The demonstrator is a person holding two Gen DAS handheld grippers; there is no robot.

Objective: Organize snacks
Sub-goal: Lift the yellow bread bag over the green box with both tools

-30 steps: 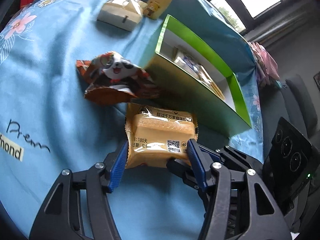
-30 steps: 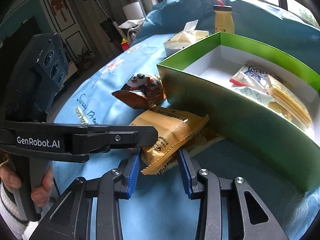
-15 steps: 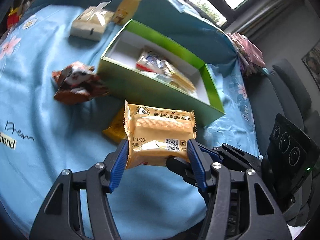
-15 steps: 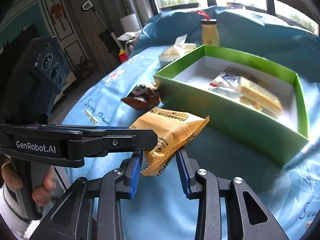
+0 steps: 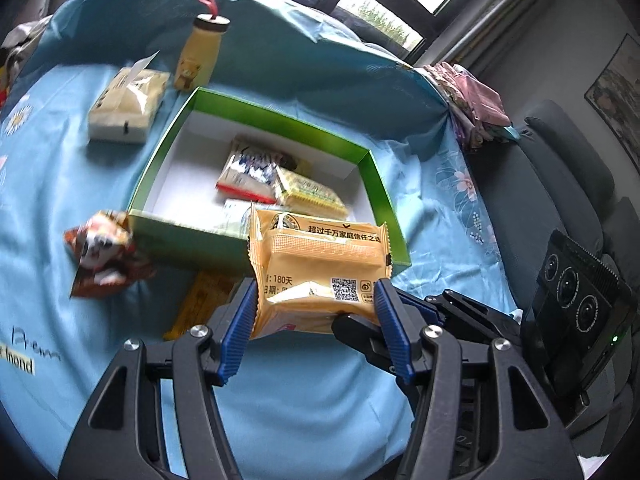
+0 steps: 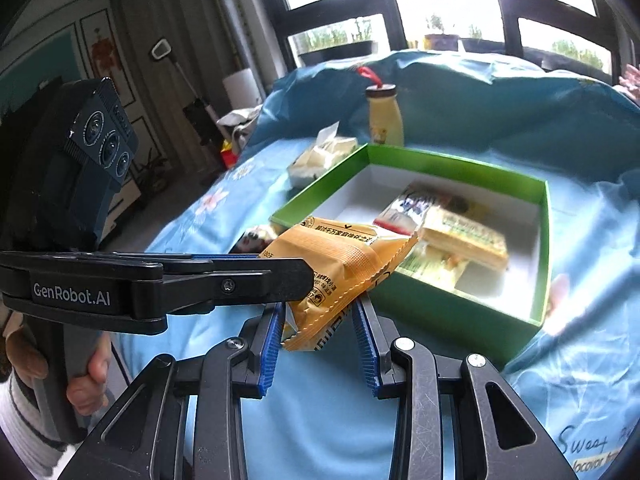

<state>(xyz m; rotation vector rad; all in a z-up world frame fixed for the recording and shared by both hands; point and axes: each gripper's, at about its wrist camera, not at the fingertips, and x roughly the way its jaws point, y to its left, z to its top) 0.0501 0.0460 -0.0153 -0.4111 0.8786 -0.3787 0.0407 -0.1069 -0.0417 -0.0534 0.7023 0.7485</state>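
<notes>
My left gripper [image 5: 314, 304] is shut on an orange snack packet [image 5: 320, 264] and holds it in the air in front of the green box [image 5: 376, 176]. The same packet [image 6: 340, 264] shows in the right wrist view, with its lower corner between my right gripper's [image 6: 318, 332] blue pads; whether they press it I cannot tell. The box [image 6: 544, 240] holds several wrapped snacks [image 5: 276, 176]. A panda snack bag [image 5: 102, 256] and a flat orange packet [image 5: 200, 304] lie on the blue cloth left of the box's near wall.
A tissue pack [image 5: 126, 104] and a yellow drink bottle [image 5: 200, 54] stand behind the box's far left corner. A grey sofa [image 5: 552, 184] and folded cloth [image 5: 472, 100] are to the right. The left gripper's body [image 6: 100, 280] crosses the right wrist view.
Both grippers have risen with the orange packet, from the cloth beside the box to above its near wall. A flat orange packet that lay under it has come into view.
</notes>
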